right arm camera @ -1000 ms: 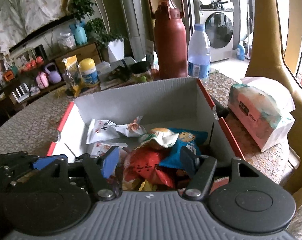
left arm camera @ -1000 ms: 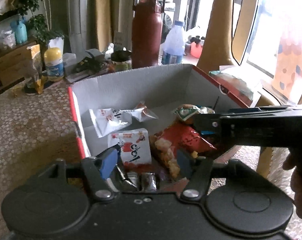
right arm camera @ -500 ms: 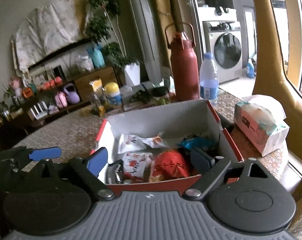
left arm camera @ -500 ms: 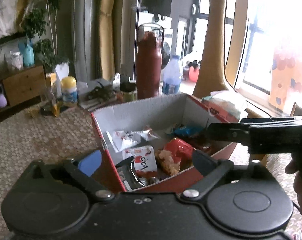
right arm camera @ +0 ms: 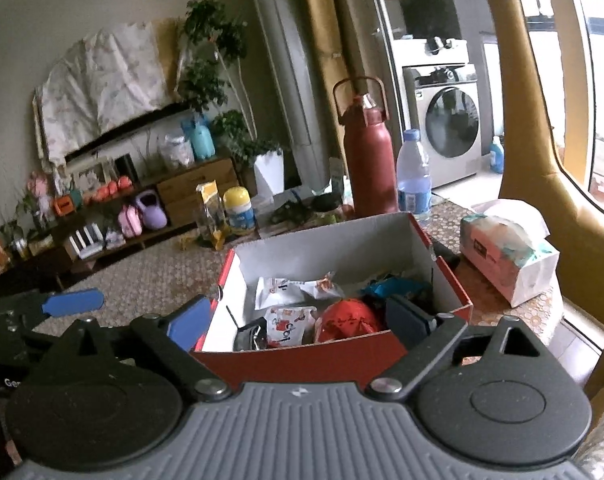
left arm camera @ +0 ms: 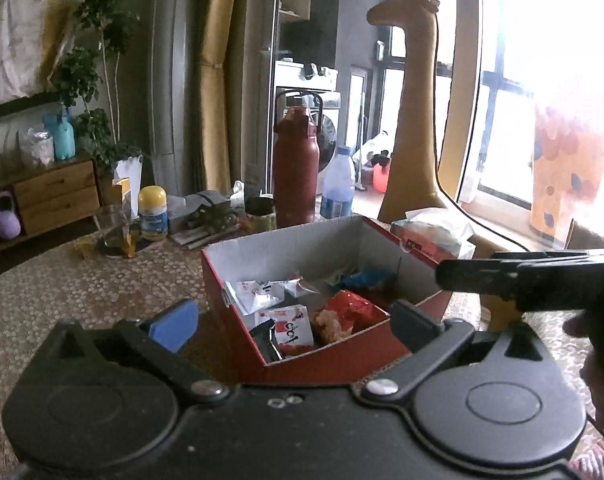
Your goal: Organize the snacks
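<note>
A red cardboard box (left arm camera: 342,360) with a white inside stands on the patterned table. In it lie a white packet (left arm camera: 254,292), a white-and-red packet (left arm camera: 290,324), a red chip bag (left arm camera: 350,308) and a blue packet (left arm camera: 362,278). My left gripper (left arm camera: 294,326) hovers short of the box's near wall. Its jaws are opening and nothing is between them. My right gripper (right arm camera: 298,320) hangs beside it, before the same box (right arm camera: 302,360). Its jaws are also opening and are empty. The red bag (right arm camera: 350,318) and the blue packet (right arm camera: 390,286) show past its fingers.
Behind the box stand a tall red thermos (left arm camera: 294,176), a water bottle (left arm camera: 338,188), a yellow-capped jar (left arm camera: 153,212) and a glass (left arm camera: 112,228). A tissue pack (right arm camera: 506,248) lies right of the box. A tall yellow giraffe figure (left arm camera: 414,120) stands at the window.
Both grippers have drawn back and up out of the box, which now looks farther off. Both pairs of jaws have spread much wider.
</note>
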`<action>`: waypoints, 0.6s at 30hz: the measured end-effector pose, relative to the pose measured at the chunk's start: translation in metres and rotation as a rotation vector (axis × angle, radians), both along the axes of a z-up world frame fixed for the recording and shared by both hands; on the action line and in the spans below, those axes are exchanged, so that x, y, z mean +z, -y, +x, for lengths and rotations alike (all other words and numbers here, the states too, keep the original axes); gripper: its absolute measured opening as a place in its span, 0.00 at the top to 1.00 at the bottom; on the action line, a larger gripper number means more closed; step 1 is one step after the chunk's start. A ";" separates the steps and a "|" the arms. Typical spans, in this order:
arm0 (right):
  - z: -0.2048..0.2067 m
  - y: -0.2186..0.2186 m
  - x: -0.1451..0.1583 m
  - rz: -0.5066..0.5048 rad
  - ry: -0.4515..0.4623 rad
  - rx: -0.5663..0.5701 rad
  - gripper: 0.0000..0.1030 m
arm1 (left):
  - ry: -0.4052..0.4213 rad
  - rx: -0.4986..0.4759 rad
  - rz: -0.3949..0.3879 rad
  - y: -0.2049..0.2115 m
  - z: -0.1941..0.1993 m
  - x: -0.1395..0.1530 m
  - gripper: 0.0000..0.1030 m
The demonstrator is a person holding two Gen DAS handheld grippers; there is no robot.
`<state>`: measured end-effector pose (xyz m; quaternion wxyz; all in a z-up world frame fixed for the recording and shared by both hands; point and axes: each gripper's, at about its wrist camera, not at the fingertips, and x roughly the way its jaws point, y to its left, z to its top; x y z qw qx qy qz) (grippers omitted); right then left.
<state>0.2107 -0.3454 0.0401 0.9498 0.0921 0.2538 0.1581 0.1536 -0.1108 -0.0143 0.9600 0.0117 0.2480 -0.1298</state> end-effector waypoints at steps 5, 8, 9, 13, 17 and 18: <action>-0.010 0.001 0.000 0.001 0.004 -0.014 0.07 | -0.001 0.019 -0.029 -0.005 -0.007 0.004 0.00; -0.015 0.002 0.000 0.000 0.002 -0.025 0.00 | 0.003 0.048 -0.036 -0.009 -0.011 0.007 0.00; -0.017 0.004 -0.001 0.007 0.003 -0.031 0.00 | 0.006 0.060 -0.039 -0.010 -0.012 0.007 0.00; -0.023 0.005 -0.003 0.014 -0.002 -0.051 0.00 | -0.006 0.090 -0.037 -0.012 -0.013 0.007 0.00; -0.030 0.002 -0.006 0.012 -0.011 -0.058 0.00 | -0.024 0.095 -0.048 -0.014 -0.016 0.005 0.00; -0.031 0.002 -0.007 0.010 -0.013 -0.059 0.00 | -0.030 0.099 -0.050 -0.014 -0.017 0.005 0.00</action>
